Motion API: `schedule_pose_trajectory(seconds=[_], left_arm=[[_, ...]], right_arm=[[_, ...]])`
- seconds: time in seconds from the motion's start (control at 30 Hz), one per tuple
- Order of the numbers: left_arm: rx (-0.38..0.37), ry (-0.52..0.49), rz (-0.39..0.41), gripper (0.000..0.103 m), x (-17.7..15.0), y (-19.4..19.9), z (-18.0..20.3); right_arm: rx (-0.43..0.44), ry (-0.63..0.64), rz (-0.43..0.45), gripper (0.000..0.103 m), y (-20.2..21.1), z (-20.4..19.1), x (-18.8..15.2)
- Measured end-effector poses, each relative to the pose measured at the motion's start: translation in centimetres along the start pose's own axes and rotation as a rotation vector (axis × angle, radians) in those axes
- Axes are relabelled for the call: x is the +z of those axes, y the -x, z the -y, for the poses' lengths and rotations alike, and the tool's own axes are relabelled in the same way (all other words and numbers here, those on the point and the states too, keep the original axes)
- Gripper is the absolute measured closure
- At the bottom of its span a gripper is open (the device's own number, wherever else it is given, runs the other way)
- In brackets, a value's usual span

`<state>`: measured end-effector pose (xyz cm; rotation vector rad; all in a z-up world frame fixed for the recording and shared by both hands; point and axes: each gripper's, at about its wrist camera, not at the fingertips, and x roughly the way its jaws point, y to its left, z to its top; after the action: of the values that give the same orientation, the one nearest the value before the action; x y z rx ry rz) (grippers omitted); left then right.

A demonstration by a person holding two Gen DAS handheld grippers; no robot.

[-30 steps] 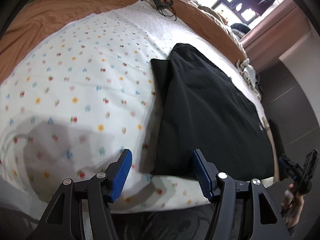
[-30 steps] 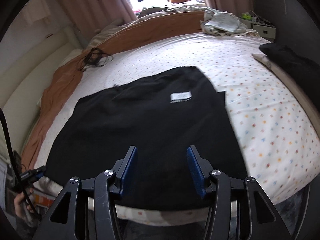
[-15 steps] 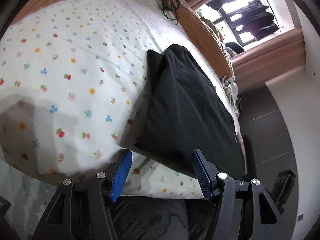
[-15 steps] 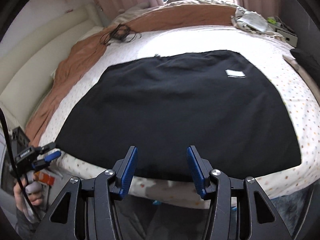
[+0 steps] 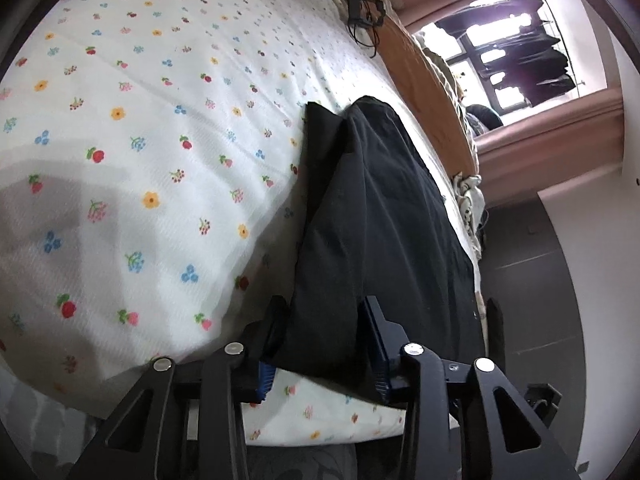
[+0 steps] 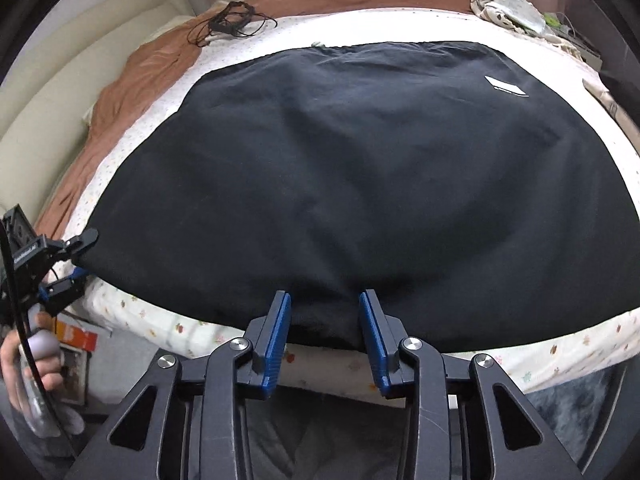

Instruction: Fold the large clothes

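Note:
A large black garment (image 6: 360, 168) lies spread flat on the flowered bedsheet (image 5: 140, 160), with a white label (image 6: 506, 86) near its far right. My left gripper (image 5: 324, 320) is open with the garment's near left corner (image 5: 320, 312) between its fingers. It also shows in the right wrist view (image 6: 80, 256), at that corner. My right gripper (image 6: 324, 312) is open and straddles the garment's near hem at its middle, at the bed's edge.
A brown blanket (image 6: 152, 56) covers the head of the bed, with a tangle of black cable (image 6: 232, 20) on it. Crumpled light fabric (image 6: 512, 8) lies at the far right. A window (image 5: 512, 68) is beyond the bed. Dark floor lies below the bed's edge.
Both grippers have moved in toward the bed. The left now has the garment's corner between its fingers; the right has reached the near hem. Both stay open.

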<state>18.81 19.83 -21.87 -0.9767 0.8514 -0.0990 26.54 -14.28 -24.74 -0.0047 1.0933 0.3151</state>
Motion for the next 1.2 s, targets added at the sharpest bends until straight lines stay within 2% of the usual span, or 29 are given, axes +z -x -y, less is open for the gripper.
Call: schedule_pose_trajectory(seconds=[0.3,0.5,0.83,1.2], left_arm=[[0.035,0.025,0.061,0.070,-0.7,0.3,0.0],[0.055,0.029,0.067,0.070,-0.9,0.2,0.3],[0.032,0.080,0.064,0.070,-1.0,0.4,-0.4],[0.031,0.110,0.078,0.070,-1.3,0.6,-0.7]], right_arm=[[-0.072,0.008,0.014,0.067,-2.0,0.1,3.2],[-0.092,-0.015,0.013,0.067,-3.9,1.0,7.5],[-0.156,-0.006,-0.005,0.067,-7.9,1.8,14.9],[-0.210,-0.020,-0.015,0.067,-11.2,2.2,20.8]])
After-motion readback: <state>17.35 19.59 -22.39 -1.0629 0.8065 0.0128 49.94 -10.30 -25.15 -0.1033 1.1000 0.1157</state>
